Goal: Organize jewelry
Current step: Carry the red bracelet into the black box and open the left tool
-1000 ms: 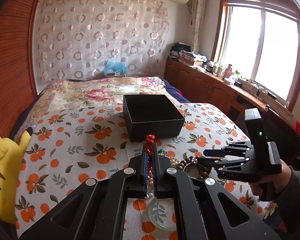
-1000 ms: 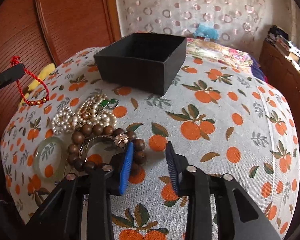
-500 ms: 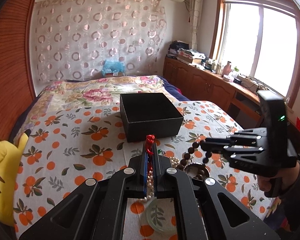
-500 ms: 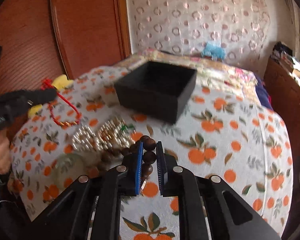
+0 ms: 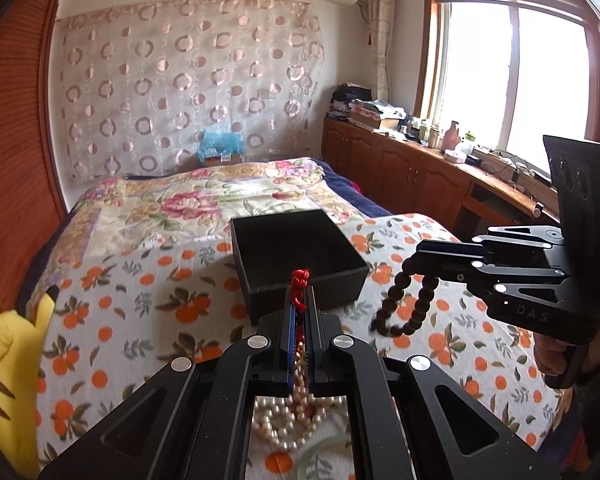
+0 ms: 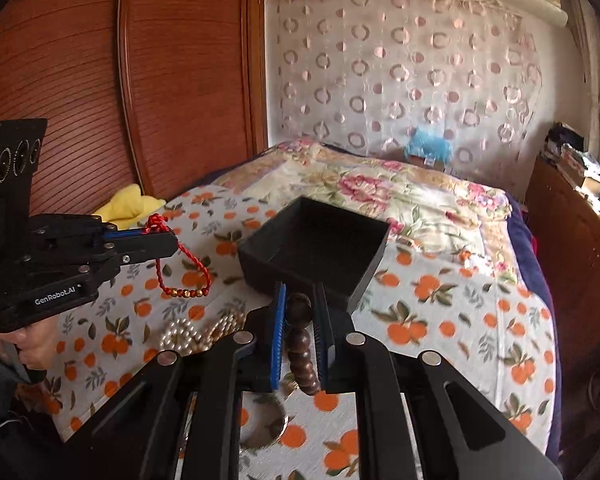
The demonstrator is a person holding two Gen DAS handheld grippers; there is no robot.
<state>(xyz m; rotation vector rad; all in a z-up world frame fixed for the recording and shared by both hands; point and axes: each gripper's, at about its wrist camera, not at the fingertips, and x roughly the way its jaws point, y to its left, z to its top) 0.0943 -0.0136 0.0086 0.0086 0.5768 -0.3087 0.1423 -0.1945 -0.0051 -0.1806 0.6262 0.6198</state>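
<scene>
My left gripper (image 5: 299,298) is shut on a red cord bracelet (image 5: 300,280); its loop with gold beads (image 6: 185,291) hangs below the fingers in the right wrist view. My right gripper (image 6: 299,300) is shut on a dark wooden bead bracelet (image 6: 299,340), which dangles above the bed in the left wrist view (image 5: 404,304). An open black box (image 5: 332,292) sits on the orange-print cloth just beyond both grippers, left gripper (image 6: 172,242) to its left and right gripper (image 5: 420,256) to its right. Pearl strands (image 5: 284,420) lie on the cloth under the left gripper.
A pale green bangle (image 5: 320,464) and a metal ring (image 6: 268,428) lie on the cloth near the pearls (image 6: 180,332). A yellow plush toy (image 5: 0,360) sits at the bed's left edge beside a wooden panel. Wooden cabinets (image 5: 400,168) run along the right under the window.
My right gripper closed on the wooden bead bracelet and lifted it off the cloth. My left gripper moved a little toward the box, still holding the red cord.
</scene>
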